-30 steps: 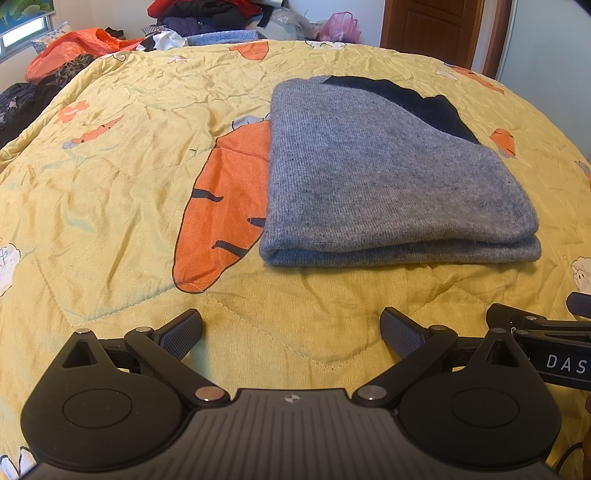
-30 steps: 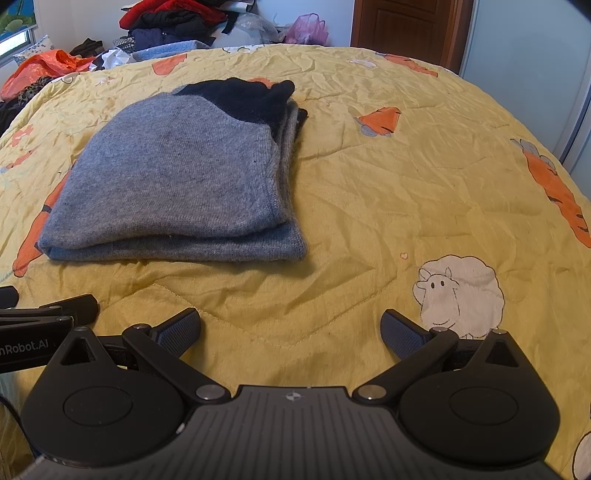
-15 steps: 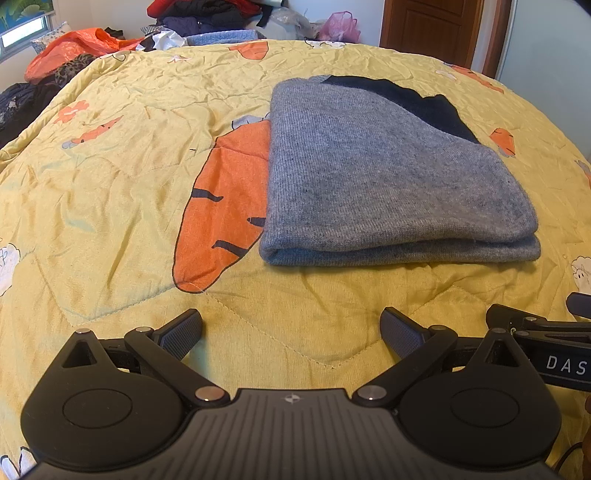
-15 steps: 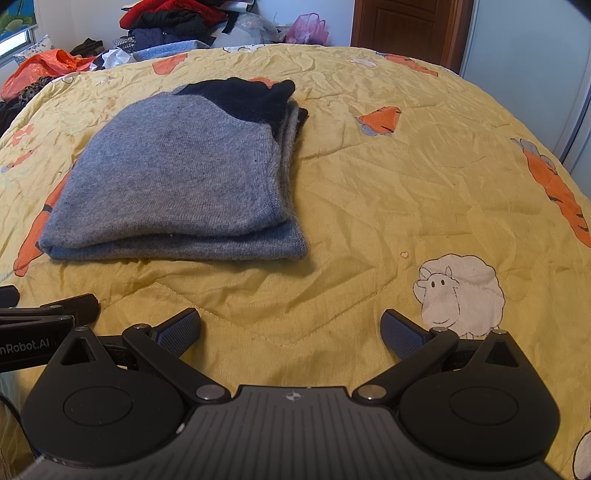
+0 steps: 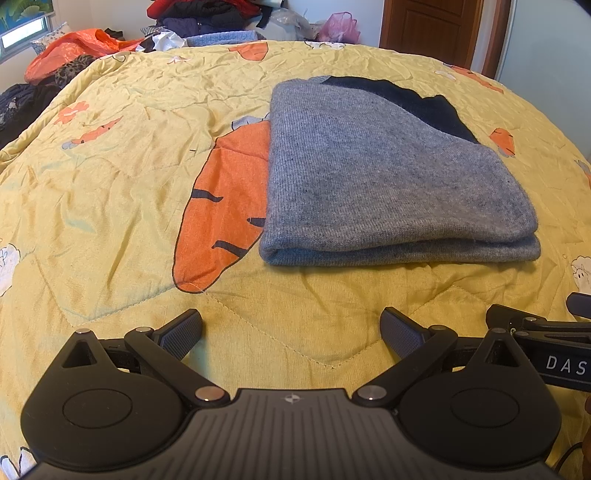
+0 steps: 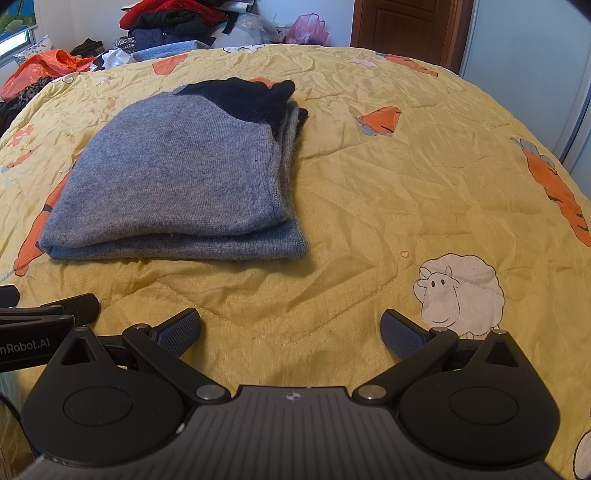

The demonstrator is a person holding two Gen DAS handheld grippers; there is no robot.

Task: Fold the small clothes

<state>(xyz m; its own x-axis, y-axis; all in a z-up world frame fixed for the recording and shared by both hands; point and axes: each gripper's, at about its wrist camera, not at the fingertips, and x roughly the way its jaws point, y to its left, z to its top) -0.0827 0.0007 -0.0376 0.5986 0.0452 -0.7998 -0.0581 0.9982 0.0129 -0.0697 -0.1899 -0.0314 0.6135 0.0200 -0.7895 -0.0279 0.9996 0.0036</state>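
Observation:
A grey knit sweater with a dark navy part at its far end lies folded in a flat stack on the yellow quilt. In the right wrist view the same sweater sits left of centre. My left gripper is open and empty, hovering over bare quilt a short way in front of the sweater's near fold. My right gripper is also open and empty, near the front edge, to the right of the sweater. Each gripper's body shows at the edge of the other's view.
The quilt is printed with carrots and a sheep. A heap of clothes and an orange bag lie beyond the bed's far edge. A wooden door stands at the back right.

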